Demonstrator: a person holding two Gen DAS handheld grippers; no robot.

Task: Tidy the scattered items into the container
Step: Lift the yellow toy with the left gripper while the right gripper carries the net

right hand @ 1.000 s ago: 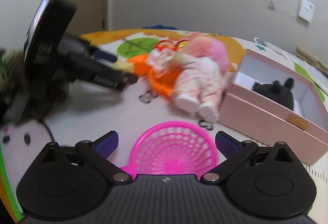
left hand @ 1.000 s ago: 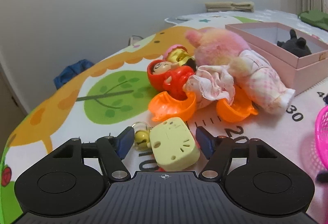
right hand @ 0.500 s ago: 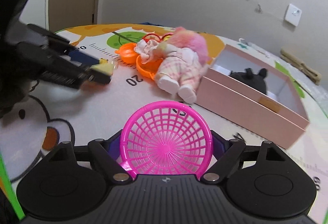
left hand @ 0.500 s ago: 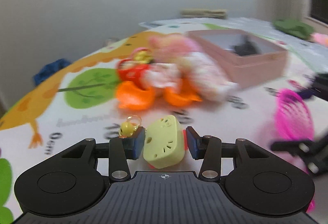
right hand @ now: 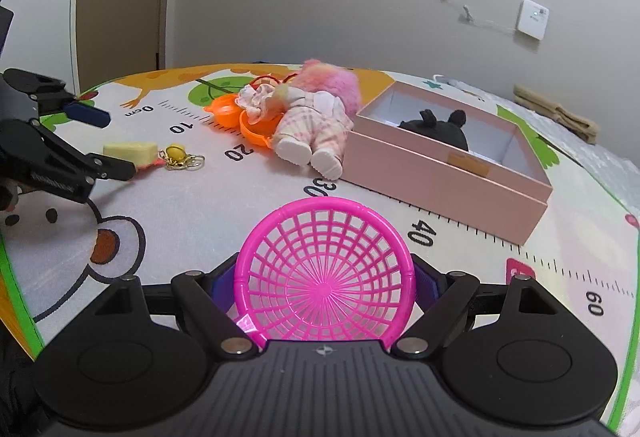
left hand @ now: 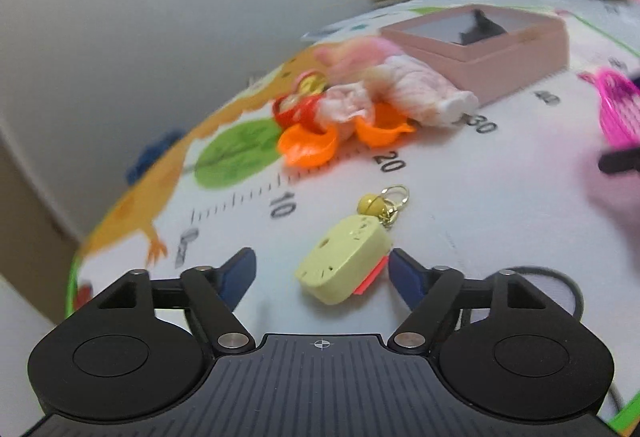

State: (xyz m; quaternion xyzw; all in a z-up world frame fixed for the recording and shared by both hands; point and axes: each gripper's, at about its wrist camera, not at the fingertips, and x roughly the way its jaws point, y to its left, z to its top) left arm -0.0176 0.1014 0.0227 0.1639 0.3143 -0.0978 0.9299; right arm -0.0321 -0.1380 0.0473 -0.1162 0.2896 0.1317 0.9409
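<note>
The play mat [right hand: 240,197] is filling both views, printed with a ruler and animals. The pink box [right hand: 448,173] is sitting open at centre right of the right wrist view, a black plush toy [right hand: 440,129] inside. The doll [right hand: 312,117] is lying just left of the box, against orange shells [right hand: 228,113]. The right gripper [right hand: 324,277] is clamping a pink basket [right hand: 324,277] at bottom centre. The left gripper [left hand: 320,269] is gaping wide around the yellow keychain toy [left hand: 344,265], which is lying on the mat without touching either finger.
</note>
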